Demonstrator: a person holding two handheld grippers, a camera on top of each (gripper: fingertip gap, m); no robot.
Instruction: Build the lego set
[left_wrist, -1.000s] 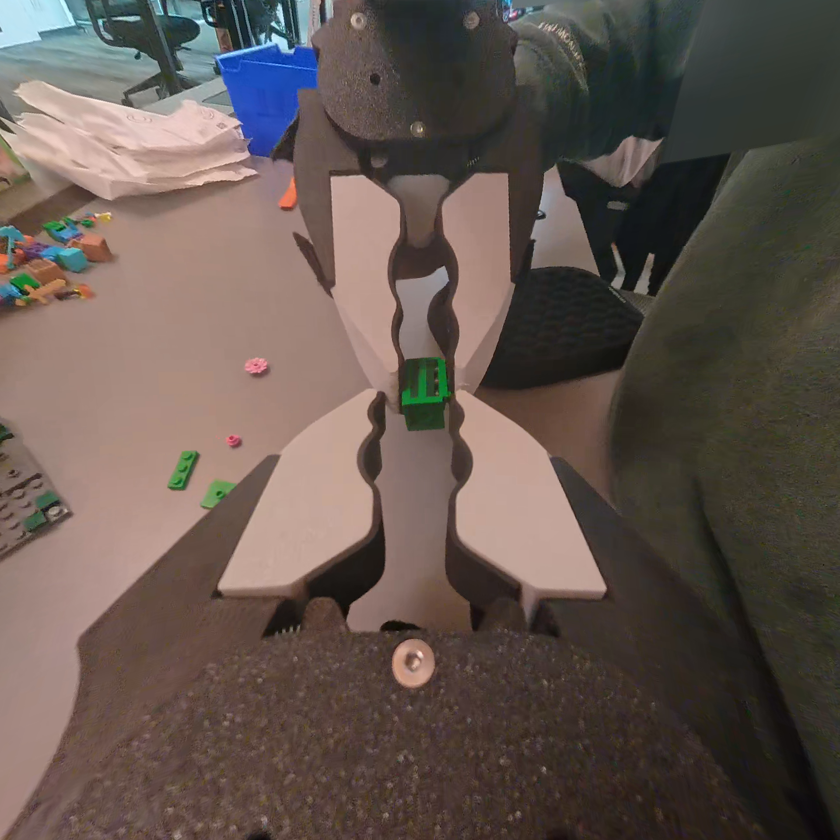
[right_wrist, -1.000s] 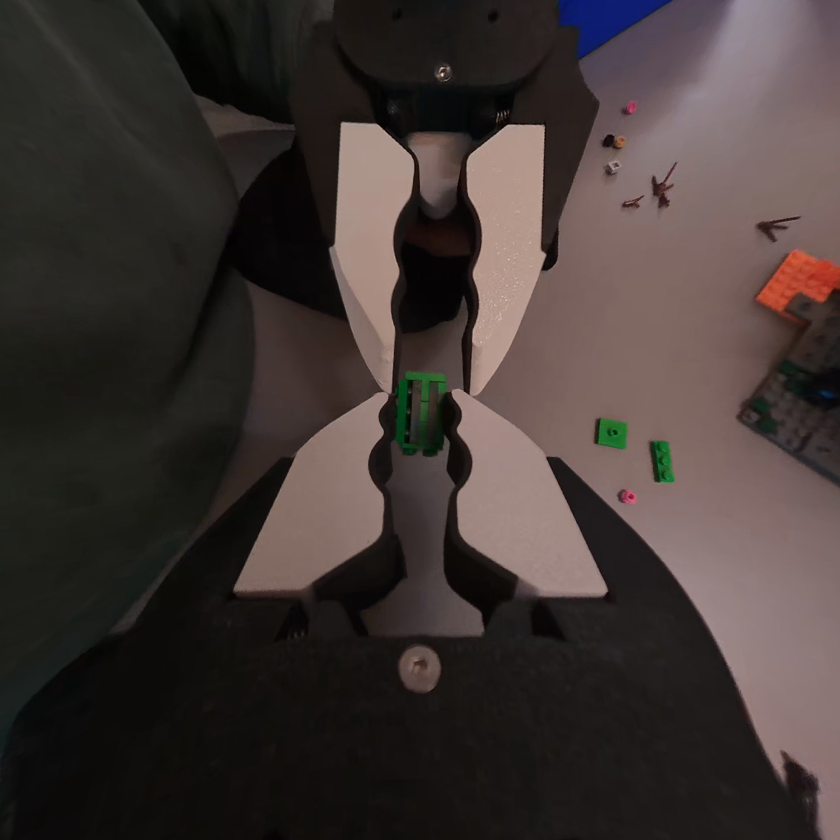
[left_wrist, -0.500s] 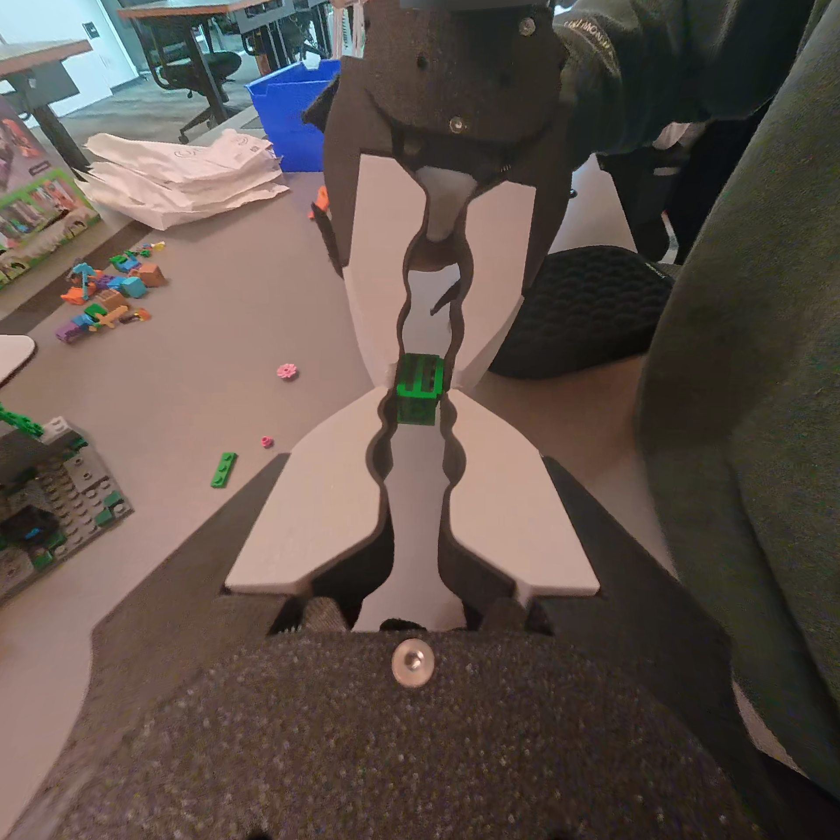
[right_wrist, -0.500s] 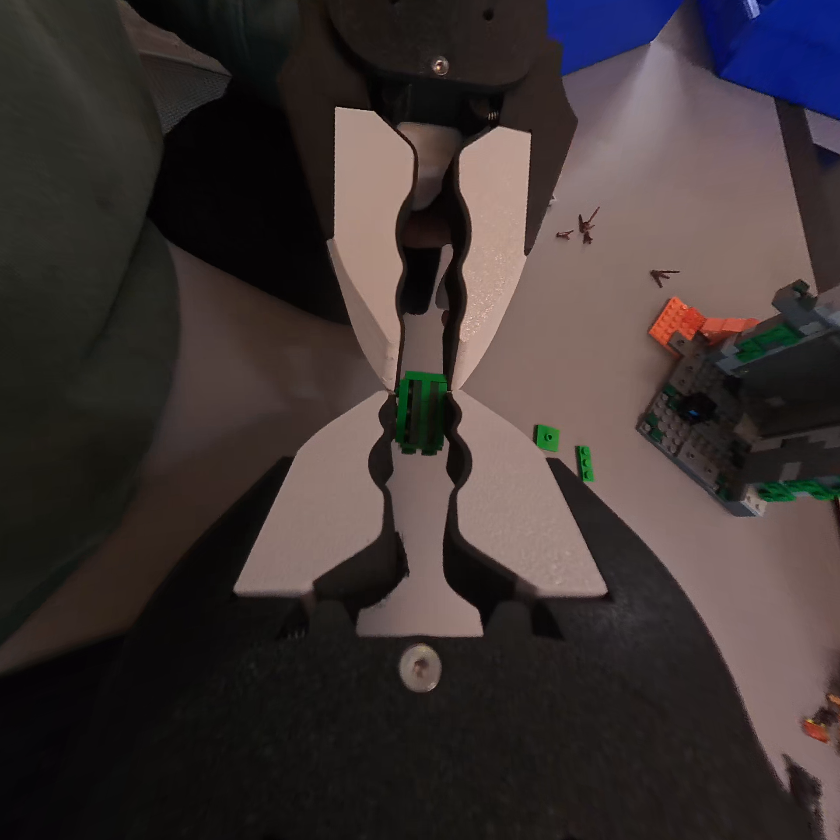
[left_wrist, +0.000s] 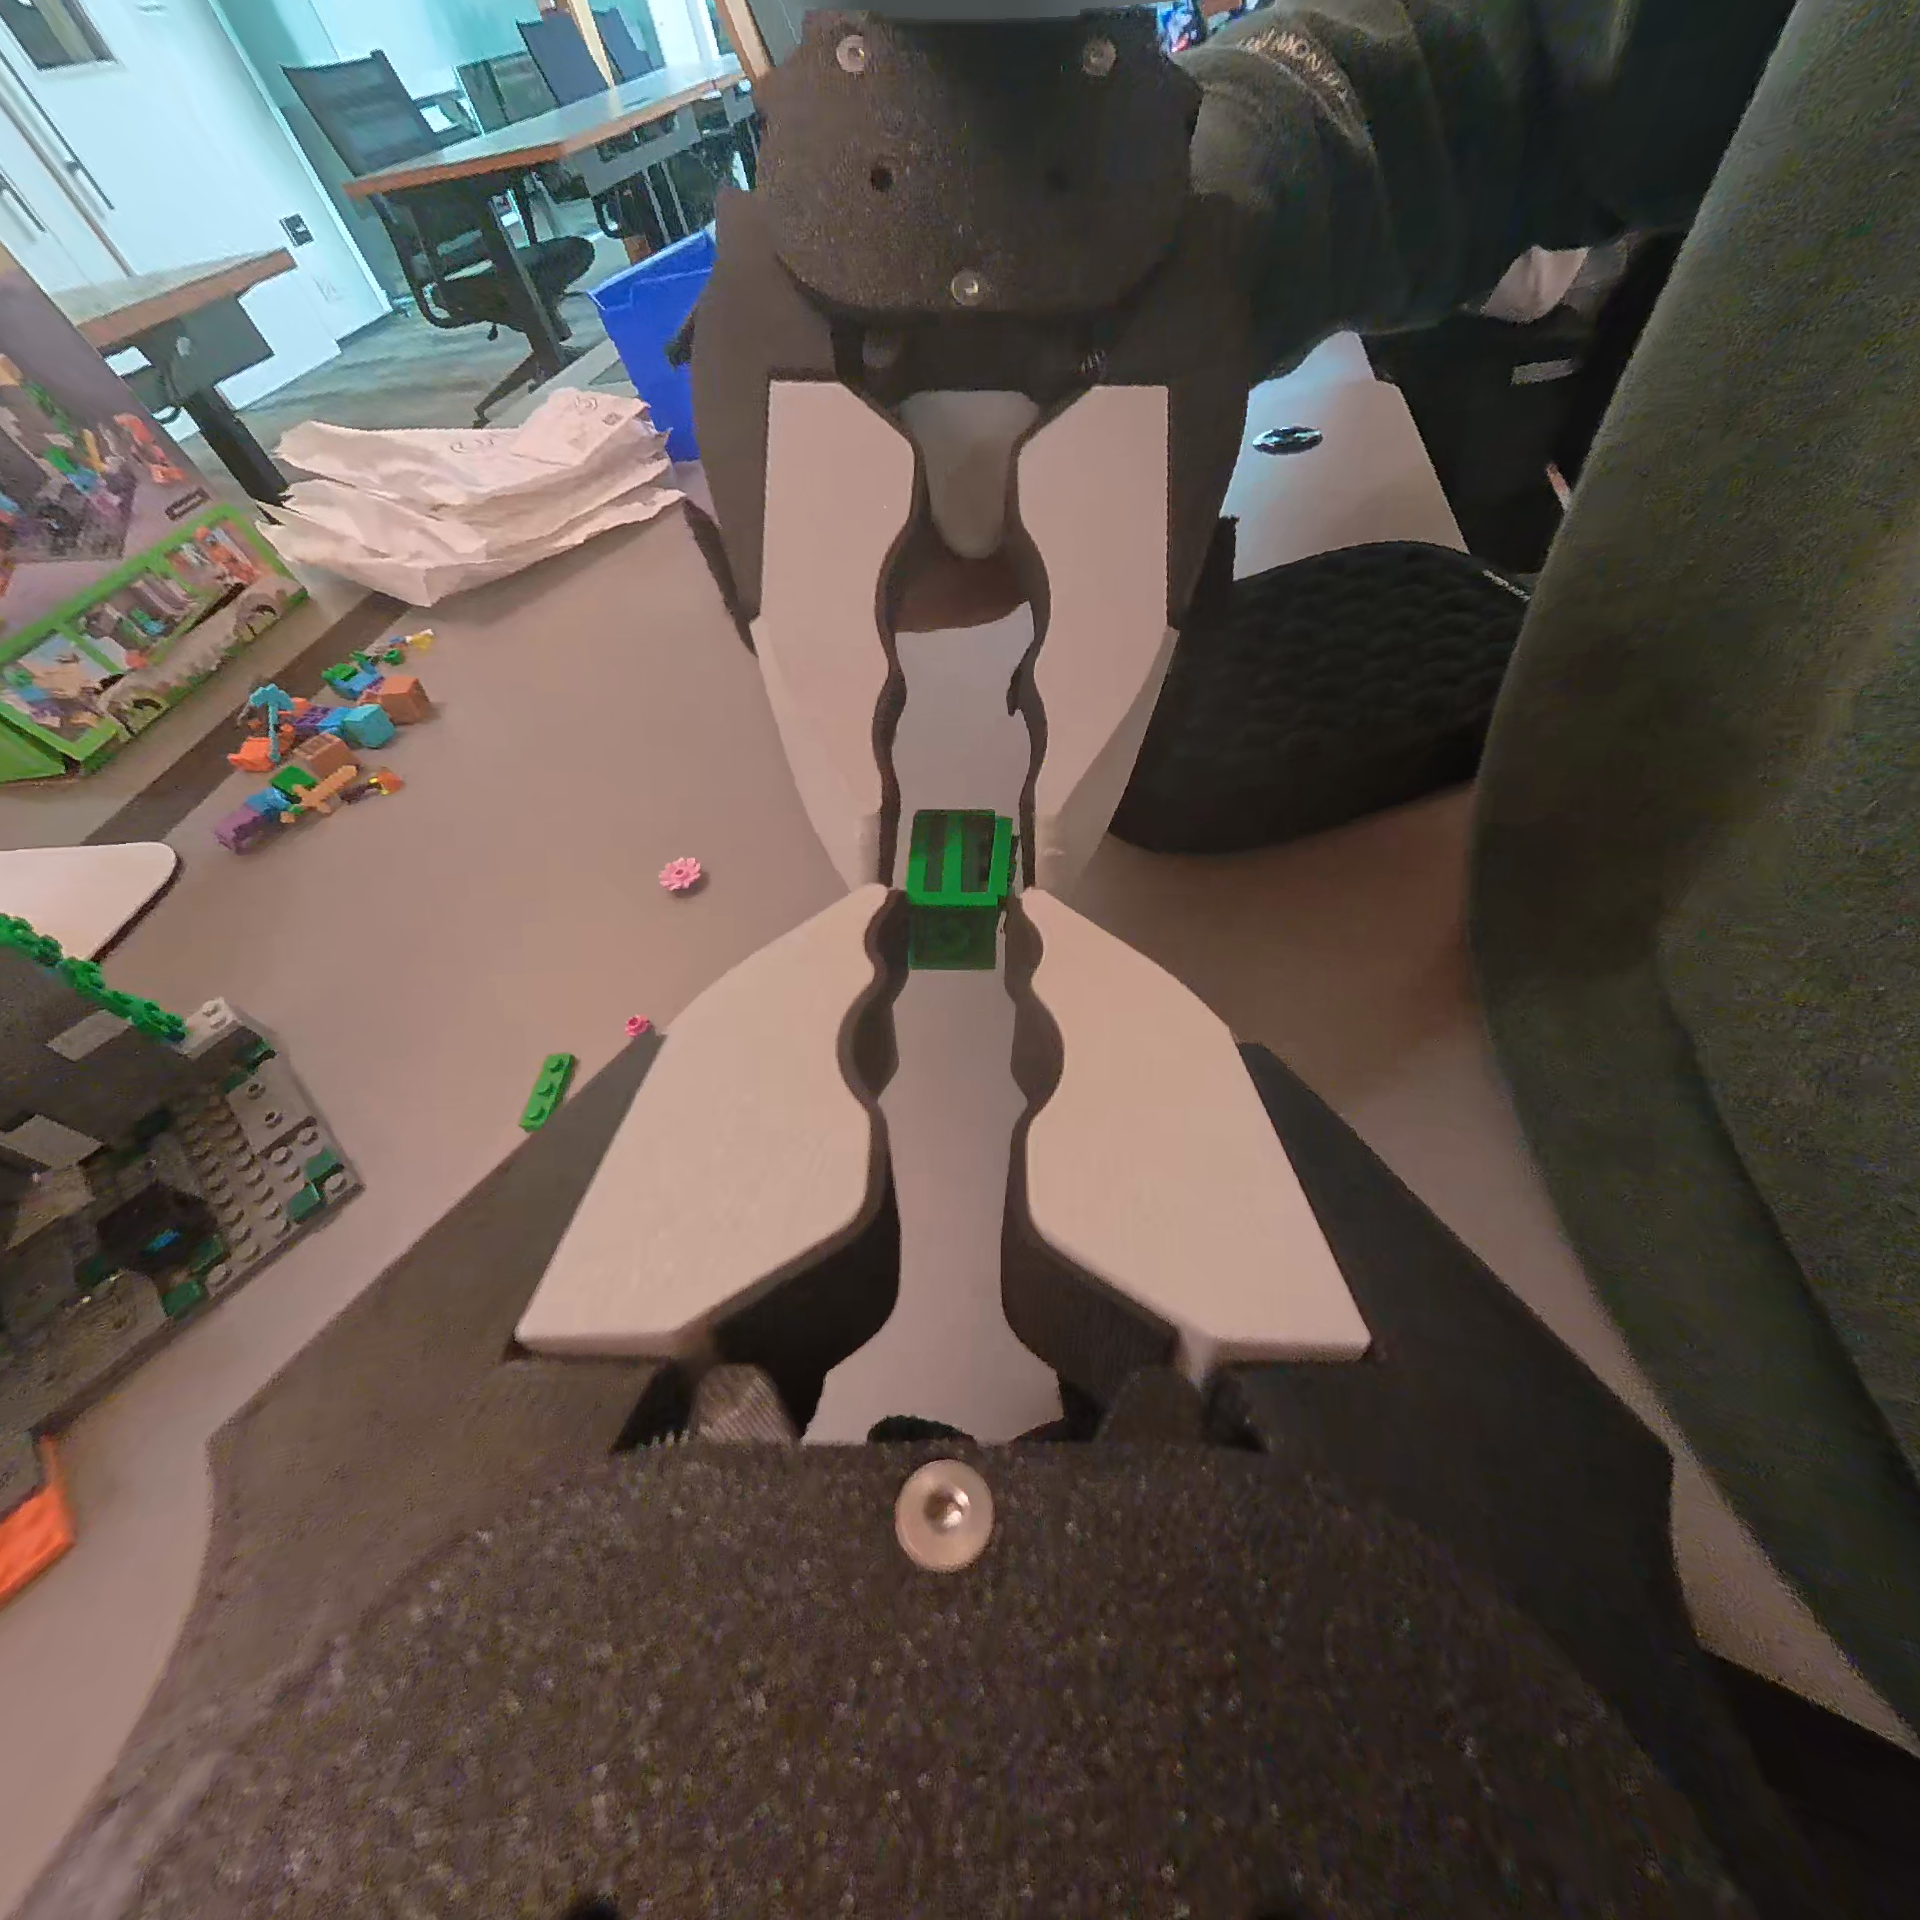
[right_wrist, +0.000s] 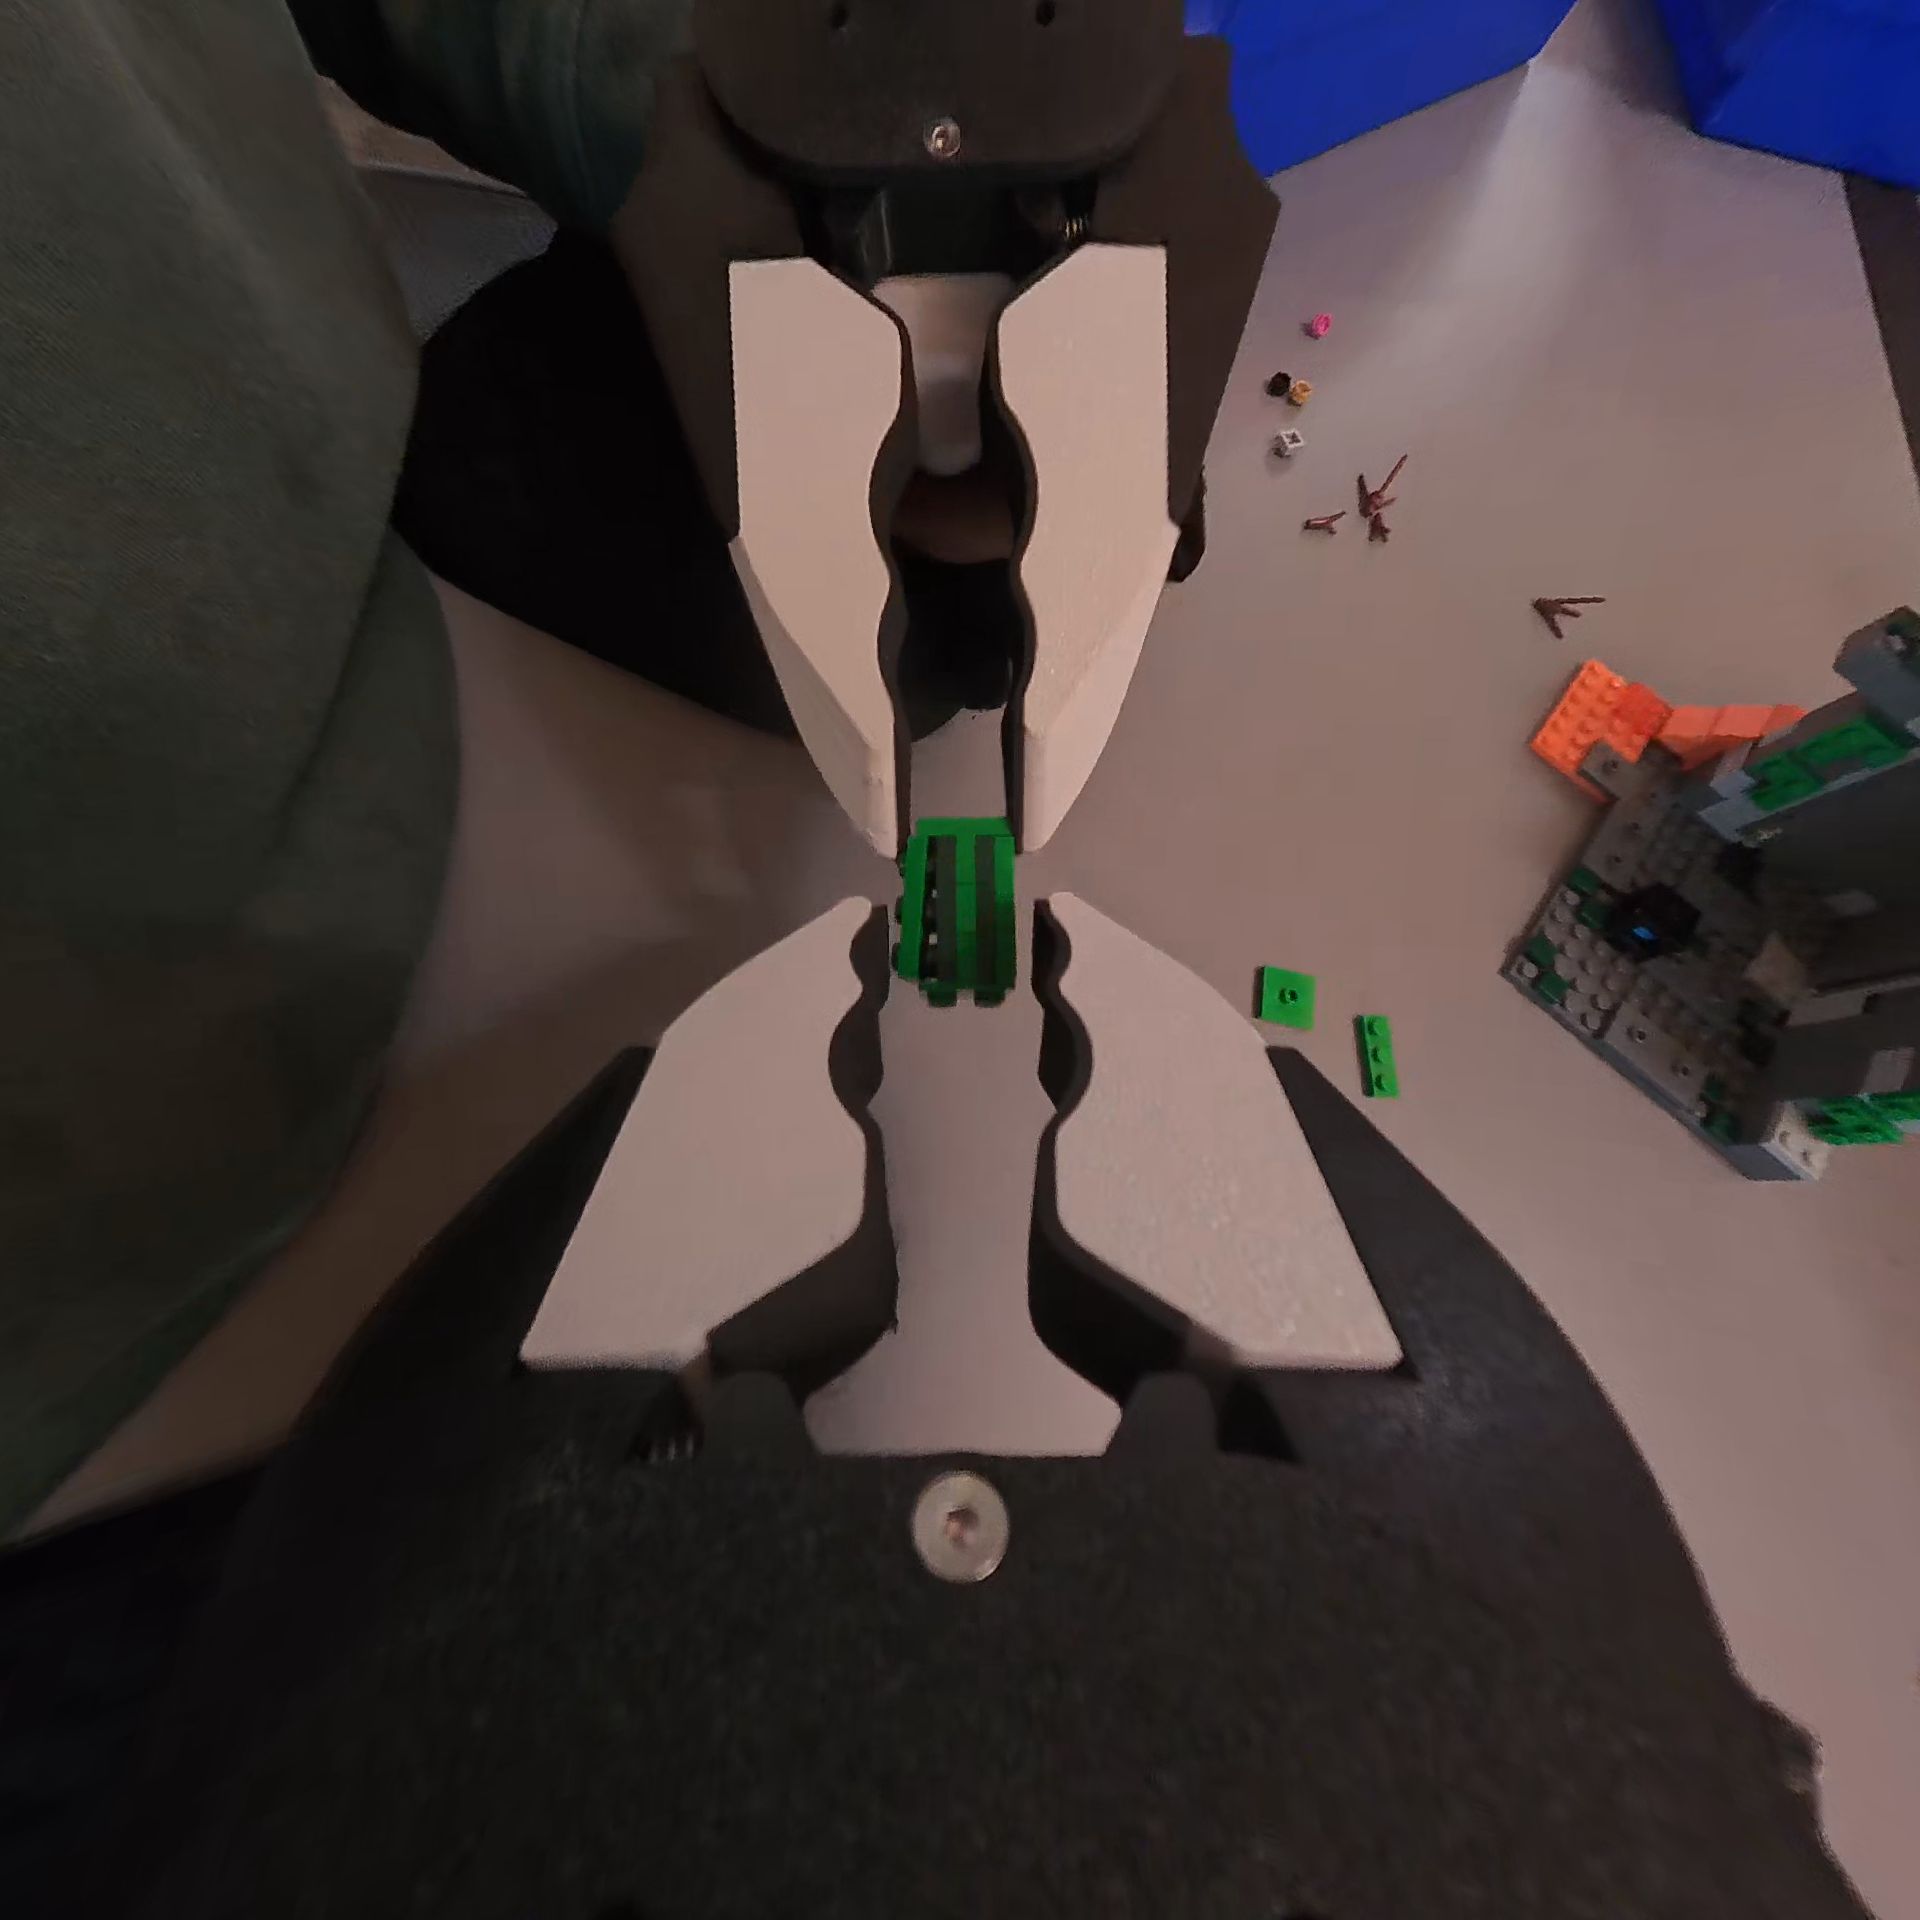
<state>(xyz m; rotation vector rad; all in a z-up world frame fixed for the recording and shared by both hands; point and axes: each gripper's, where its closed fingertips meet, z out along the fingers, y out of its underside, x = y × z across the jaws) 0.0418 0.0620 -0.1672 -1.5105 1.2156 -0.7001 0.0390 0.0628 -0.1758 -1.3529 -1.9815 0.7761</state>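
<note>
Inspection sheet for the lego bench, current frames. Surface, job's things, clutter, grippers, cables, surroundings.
Surface: grey table, parts scattered over it.
Job's things: green brick stack held above the table; partly built grey model; square green plate and narrow green plate lying loose beside it.
Clutter: pile of coloured pieces, pink flower piece, brown twig pieces, white paper bags, set box, blue bin.
Grippers: left gripper clamped on the stack; right gripper faces it, a narrow gap on each side.
Cables: nothing seen.
Surroundings: desks and office chairs; a person's dark green sleeve.
</note>
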